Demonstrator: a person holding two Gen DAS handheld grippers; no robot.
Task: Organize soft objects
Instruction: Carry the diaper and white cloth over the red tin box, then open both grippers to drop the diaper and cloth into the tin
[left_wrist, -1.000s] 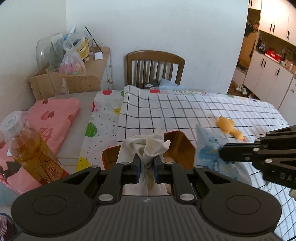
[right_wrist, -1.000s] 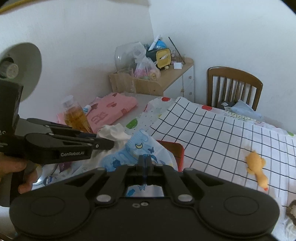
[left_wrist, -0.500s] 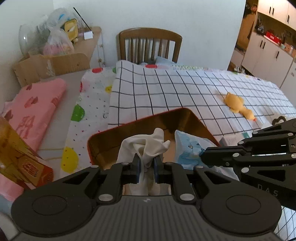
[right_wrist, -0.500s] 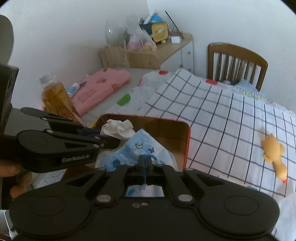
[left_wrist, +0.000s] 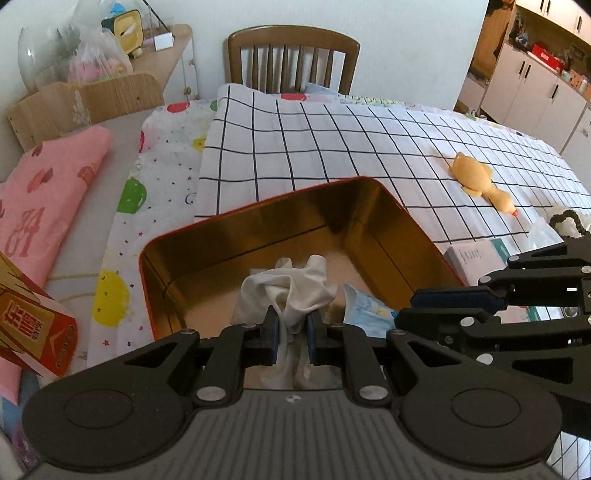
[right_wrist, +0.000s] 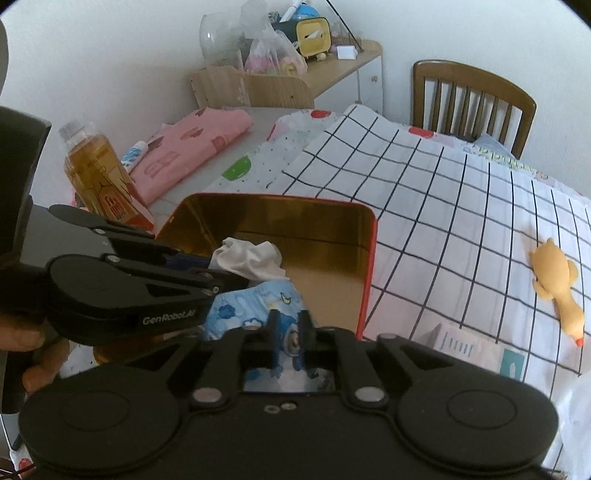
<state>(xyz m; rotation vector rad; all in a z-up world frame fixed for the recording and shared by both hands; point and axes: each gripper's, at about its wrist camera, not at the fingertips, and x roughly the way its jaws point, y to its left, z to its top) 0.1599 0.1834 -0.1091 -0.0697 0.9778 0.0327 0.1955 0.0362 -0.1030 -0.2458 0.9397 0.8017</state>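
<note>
A red tin box (left_wrist: 258, 205) with a gold inside stands on the checked cloth. My left gripper (left_wrist: 291, 321) is shut on a bunched white cloth (left_wrist: 291, 284) and holds it low inside the box. In the right wrist view the left gripper (right_wrist: 218, 271) comes in from the left with the white cloth (right_wrist: 251, 258) at its tips. My right gripper (right_wrist: 288, 325) is just beside it over the box's near part. Its jaws are opening, and the blue printed cloth (right_wrist: 255, 302) lies loose between them. The left wrist view shows the right gripper (left_wrist: 406, 306) beside the blue cloth (left_wrist: 365, 310).
A yellow duck toy (left_wrist: 476, 177) lies on the checked cloth to the right. A folded pink cloth (left_wrist: 48, 177) and a bottle of amber drink (right_wrist: 96, 177) are on the left. A paper packet (left_wrist: 476, 258) lies right of the box. A wooden chair (left_wrist: 291, 55) stands behind the table.
Both grippers have come down into the tin box with their cloths. The right gripper's jaws have parted around the blue cloth. The left gripper's hold is unchanged.
</note>
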